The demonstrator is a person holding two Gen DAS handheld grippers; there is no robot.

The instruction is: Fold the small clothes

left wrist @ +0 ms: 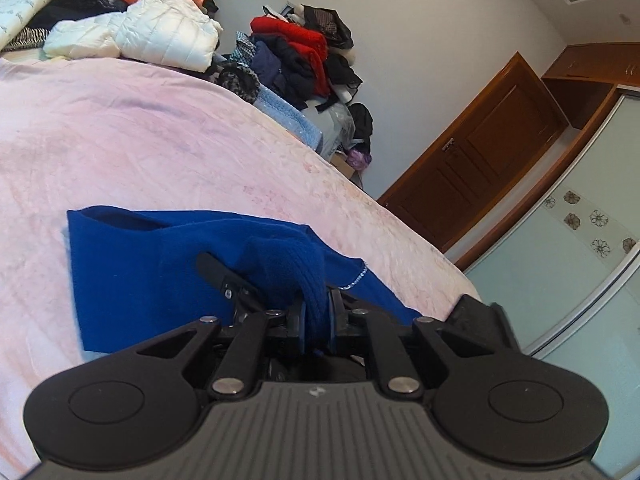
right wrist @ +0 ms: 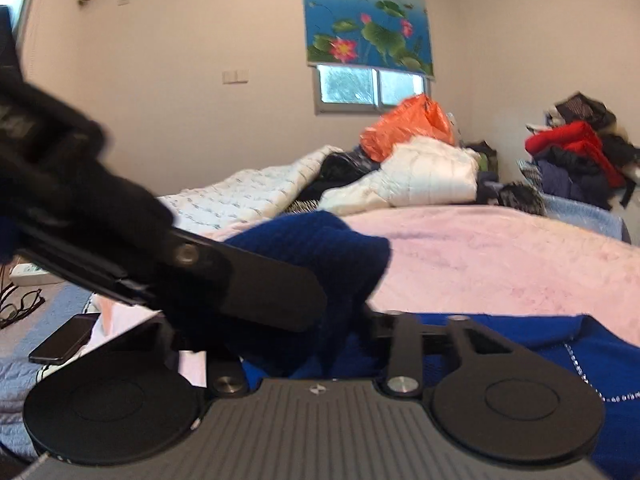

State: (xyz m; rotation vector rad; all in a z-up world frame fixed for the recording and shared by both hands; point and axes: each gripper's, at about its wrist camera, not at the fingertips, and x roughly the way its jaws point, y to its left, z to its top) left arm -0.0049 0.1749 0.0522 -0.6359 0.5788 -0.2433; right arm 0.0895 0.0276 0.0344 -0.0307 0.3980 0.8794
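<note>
A bunched fold of the blue sweater [left wrist: 132,272] is clamped by the left gripper [left wrist: 318,316] above the pink bedspread [left wrist: 160,140]; the right gripper [right wrist: 344,332] seemingly pinches it too.

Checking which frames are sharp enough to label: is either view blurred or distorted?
Left wrist view: sharp, fisheye bends the door; left gripper clamps the blue garment. Right wrist view: softer, the other gripper crossing close is motion-blurred, blue fabric smeared.

Sweater [left wrist: 132,272] flat on bed [left wrist: 140,140], lower centre of left wrist frame. Left gripper [left wrist: 316,312] at sweater's near edge, fold between fingers. Jacket [left wrist: 160,28] upper left, on bed's far end. Clothes pile [left wrist: 300,60] upper centre, beyond bed. Door [left wrist: 480,160] right.
</note>
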